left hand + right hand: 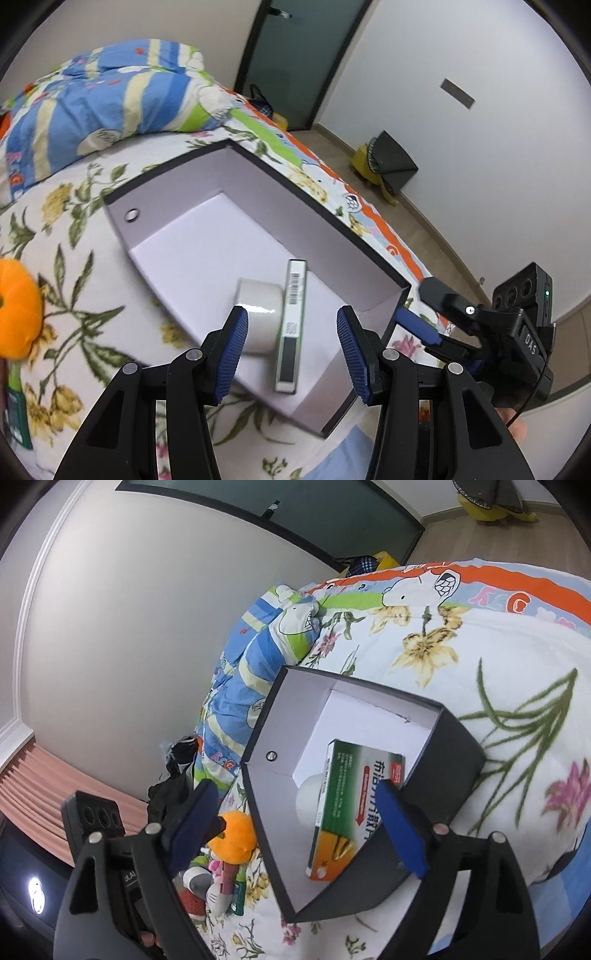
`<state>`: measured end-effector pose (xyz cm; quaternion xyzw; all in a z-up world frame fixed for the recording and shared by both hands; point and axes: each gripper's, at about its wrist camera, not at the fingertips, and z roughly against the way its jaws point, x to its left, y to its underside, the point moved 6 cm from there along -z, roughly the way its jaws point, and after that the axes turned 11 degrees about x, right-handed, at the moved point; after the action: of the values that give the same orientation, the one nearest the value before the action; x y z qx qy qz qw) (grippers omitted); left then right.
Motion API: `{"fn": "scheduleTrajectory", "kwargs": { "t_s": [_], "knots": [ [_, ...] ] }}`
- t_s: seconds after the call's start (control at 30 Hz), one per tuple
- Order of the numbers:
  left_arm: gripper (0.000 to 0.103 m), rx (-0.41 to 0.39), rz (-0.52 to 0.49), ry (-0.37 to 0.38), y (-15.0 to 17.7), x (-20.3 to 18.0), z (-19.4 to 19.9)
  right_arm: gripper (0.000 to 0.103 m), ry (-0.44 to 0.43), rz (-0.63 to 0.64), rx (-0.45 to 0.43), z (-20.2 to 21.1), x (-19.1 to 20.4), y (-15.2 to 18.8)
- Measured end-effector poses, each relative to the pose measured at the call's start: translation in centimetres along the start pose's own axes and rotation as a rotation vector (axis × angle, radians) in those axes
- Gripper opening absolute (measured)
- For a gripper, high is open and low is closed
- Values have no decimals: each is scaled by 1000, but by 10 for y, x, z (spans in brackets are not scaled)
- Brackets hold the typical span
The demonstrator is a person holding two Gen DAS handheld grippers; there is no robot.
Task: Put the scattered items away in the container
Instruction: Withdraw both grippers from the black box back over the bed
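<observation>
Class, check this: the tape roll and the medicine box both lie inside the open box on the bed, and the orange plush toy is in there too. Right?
Not quite. The orange plush toy lies on the bedspread outside the open box, as the left wrist view shows. The tape roll and medicine box are indeed inside.

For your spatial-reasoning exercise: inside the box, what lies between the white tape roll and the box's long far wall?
The medicine carton stands on edge between the white tape roll and that wall of the box, beside the roll. The left wrist view shows it best.
</observation>
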<state>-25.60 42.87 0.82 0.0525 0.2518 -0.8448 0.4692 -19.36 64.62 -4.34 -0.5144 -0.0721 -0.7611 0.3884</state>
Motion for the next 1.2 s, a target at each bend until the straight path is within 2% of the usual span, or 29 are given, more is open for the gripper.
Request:
{"fn": "scheduleTrajectory", "kwargs": {
  "t_s": [0.27,0.7,0.8,0.93,1.13,1.17,1.2],
  "knots": [
    [51,-53,73,-12,26,37,57,96,-18,11,0,11,33,20],
    [51,-192,184,-40,89,99,178,102,-63,159,44,16,140,86],
    [51,-238,209,-56,109,117,210,103,-63,191,41,17,163,102],
    [51,-338,254,-112,141,145,261,103,-50,281,23,17,202,131],
    [51,-454,352,-173,199,194,333,103,-29,389,76,2,253,179],
    [52,-477,362,-186,208,198,344,103,-25,414,83,0,262,187],
    [61,-506,369,-203,218,202,358,103,-17,444,87,-2,273,196]
  ]
}}
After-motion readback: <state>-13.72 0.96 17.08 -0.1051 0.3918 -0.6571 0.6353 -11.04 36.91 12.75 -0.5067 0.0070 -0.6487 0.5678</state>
